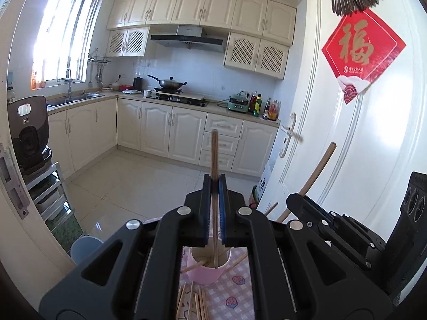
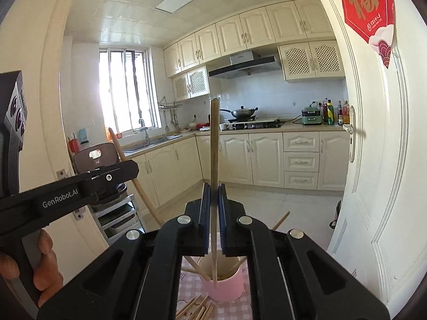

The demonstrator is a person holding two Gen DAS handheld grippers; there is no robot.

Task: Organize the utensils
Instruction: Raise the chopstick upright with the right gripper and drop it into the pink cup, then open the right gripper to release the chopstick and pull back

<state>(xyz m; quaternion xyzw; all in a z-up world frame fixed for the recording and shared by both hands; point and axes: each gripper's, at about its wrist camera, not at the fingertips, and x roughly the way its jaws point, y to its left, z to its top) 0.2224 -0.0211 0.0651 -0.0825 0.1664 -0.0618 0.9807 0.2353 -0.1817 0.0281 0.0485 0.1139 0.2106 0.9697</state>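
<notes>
both tongs (image 1: 214, 186) (image 2: 214, 192) grip upright chopsticks (image 1: 214, 160) (image 2: 214, 146), tips in pink cup (image 1: 205, 273).

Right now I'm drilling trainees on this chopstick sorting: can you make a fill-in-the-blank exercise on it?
1. Each gripper is shut on one wooden ____.
2. The chopstick in the left gripper dips its lower end into the ____ cylindrical cup.
3. The cup stands on a pink ____ cloth.
4. Loose wooden chopsticks lie ____ the cup.

Missing: chopstick; pink; checked; beside
</notes>
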